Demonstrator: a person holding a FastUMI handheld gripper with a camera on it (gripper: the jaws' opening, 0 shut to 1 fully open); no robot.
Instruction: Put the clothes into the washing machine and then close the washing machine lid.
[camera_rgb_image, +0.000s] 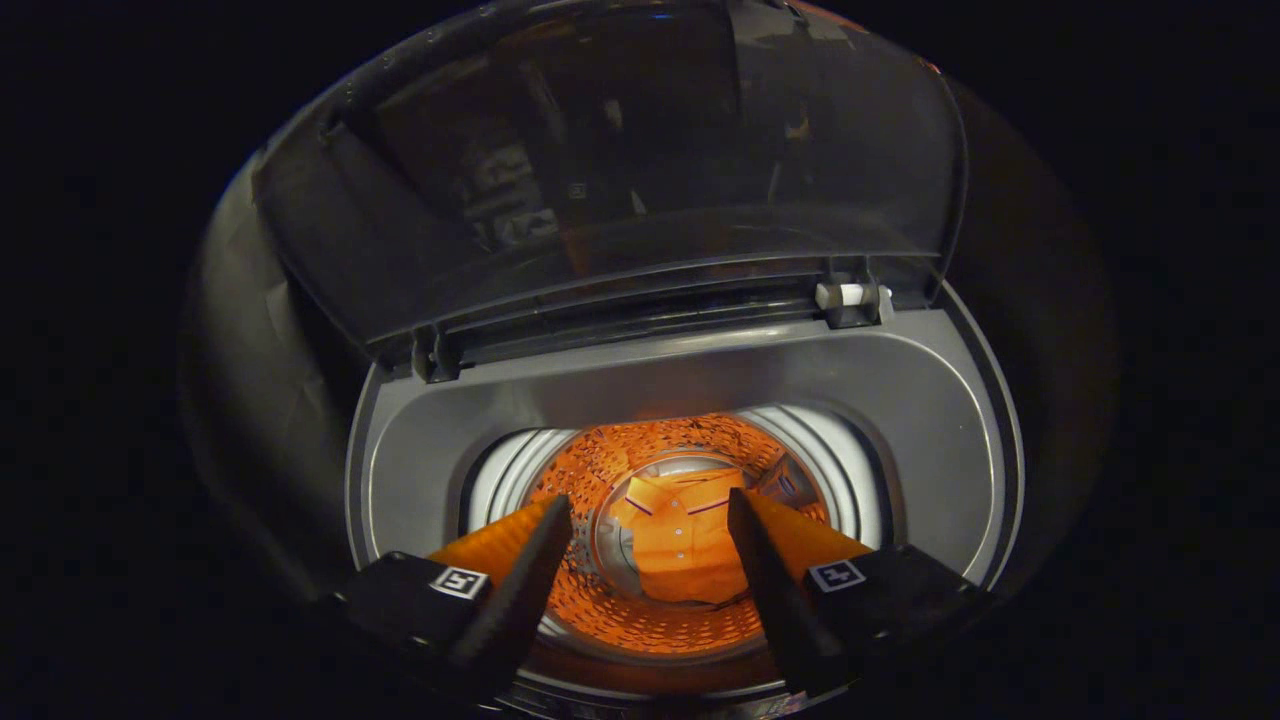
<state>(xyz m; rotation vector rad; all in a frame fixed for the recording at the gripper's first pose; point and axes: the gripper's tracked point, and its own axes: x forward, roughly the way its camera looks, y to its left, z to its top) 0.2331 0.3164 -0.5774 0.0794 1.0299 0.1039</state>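
Observation:
A top-loading washing machine with a grey top frame stands below me, its drum lit orange. A small orange shirt with buttons lies flat on the drum's floor. My gripper hangs open over the drum mouth; its two fingers are spread wide, and the shirt lies far beyond them with nothing held between them. The clear, dark-tinted lid stands raised behind the opening, held by two hinges at the back.
The booth around the machine is dark. A pale wall panel rises to the left of the machine. The grey rim surrounds the round drum opening on all sides.

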